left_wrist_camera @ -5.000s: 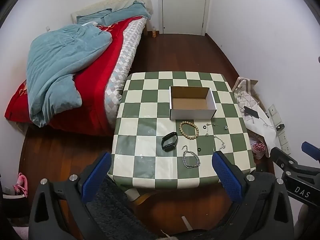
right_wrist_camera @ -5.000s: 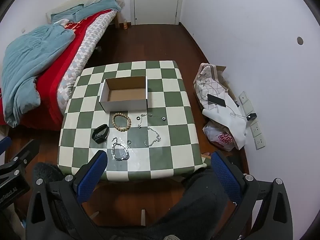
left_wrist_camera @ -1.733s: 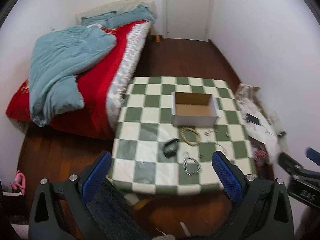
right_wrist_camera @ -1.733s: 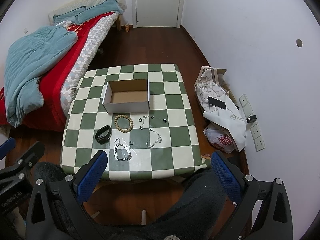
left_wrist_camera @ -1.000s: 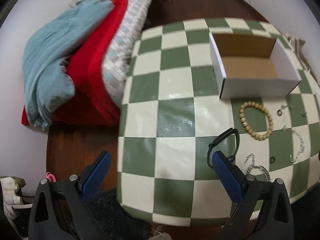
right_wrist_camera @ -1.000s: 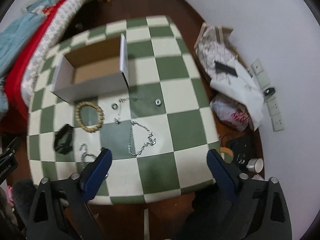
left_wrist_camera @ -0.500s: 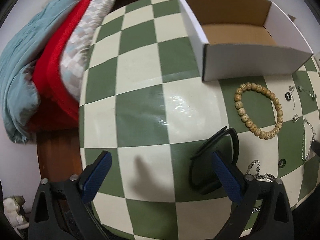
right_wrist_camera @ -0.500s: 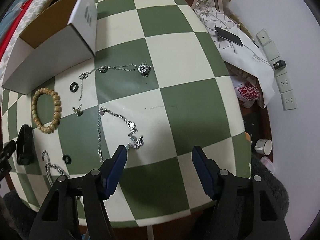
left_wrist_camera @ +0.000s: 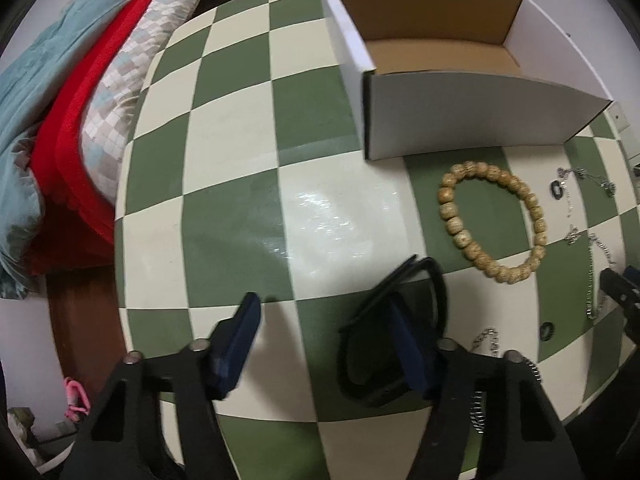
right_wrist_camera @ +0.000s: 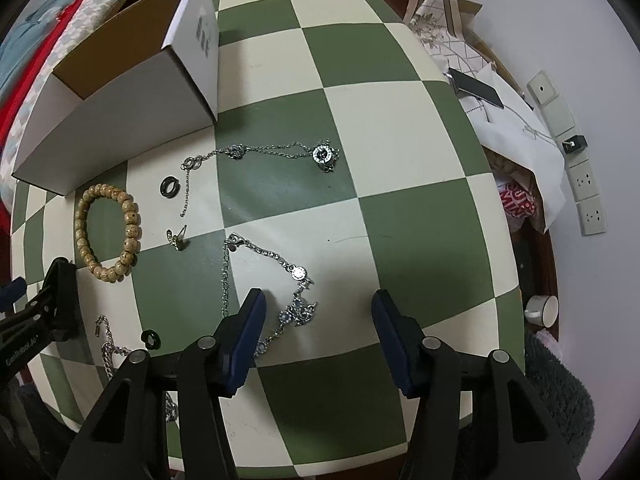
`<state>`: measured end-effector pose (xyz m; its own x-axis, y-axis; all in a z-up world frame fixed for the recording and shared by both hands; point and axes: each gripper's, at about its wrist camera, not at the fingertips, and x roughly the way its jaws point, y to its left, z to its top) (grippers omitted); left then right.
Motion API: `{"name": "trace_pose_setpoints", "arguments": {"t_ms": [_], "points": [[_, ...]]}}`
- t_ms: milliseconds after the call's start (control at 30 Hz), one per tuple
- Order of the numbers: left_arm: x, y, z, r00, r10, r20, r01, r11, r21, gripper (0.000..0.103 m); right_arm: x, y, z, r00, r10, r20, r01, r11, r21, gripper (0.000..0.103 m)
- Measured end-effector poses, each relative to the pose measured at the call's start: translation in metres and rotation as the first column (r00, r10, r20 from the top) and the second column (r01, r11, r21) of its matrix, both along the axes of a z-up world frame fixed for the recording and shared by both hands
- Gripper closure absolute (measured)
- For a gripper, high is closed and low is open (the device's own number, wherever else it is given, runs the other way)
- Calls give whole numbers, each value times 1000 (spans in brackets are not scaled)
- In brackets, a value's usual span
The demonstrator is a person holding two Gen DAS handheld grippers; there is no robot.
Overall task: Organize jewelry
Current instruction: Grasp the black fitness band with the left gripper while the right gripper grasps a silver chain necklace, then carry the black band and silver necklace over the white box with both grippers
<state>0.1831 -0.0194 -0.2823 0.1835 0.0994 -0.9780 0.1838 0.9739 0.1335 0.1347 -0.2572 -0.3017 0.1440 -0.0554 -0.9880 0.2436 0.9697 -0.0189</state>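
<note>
Checkered table (right_wrist_camera: pixel 400 128): one box (right_wrist_camera: pixel 120 112), one bead bracelet (right_wrist_camera: pixel 106 236), two dark rings (right_wrist_camera: pixel 170 188); both hand-held grippers (left_wrist_camera: pixel 324 332) (right_wrist_camera: pixel 318 320) apart, narrowing.

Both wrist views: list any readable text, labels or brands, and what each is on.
"GenRobot.AI", partly readable, on the left gripper body at the right wrist view's left edge.
Grey print on the white box end panel: too blurred to read.
Red lettering on the plastic bag beside the table: only fragments, not legible.
Left wrist view: no readable text.
</note>
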Motion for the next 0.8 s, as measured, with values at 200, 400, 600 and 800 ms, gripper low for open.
{"name": "trace_pose_setpoints", "arguments": {"t_ms": [200,400,600,800], "points": [[-4,-7,1,1000,-13,12,14,999,-35,89,1,6,2,999,29,22,-29,1000,-6,69],[-9,-8,4,999,8,31,-7,1000,-16,97,1,12,4,999,40,34,-40,999,-17,92],[-19,-10,20,997,25,68,-24,1000,-14,99,-4,22,10,997,63,53,-62,998,-24,92],[-27,-8,41,993,43,106,-39,999,-36,99,-10,34,33,990,94,104,-91,995,-32,92]]}}
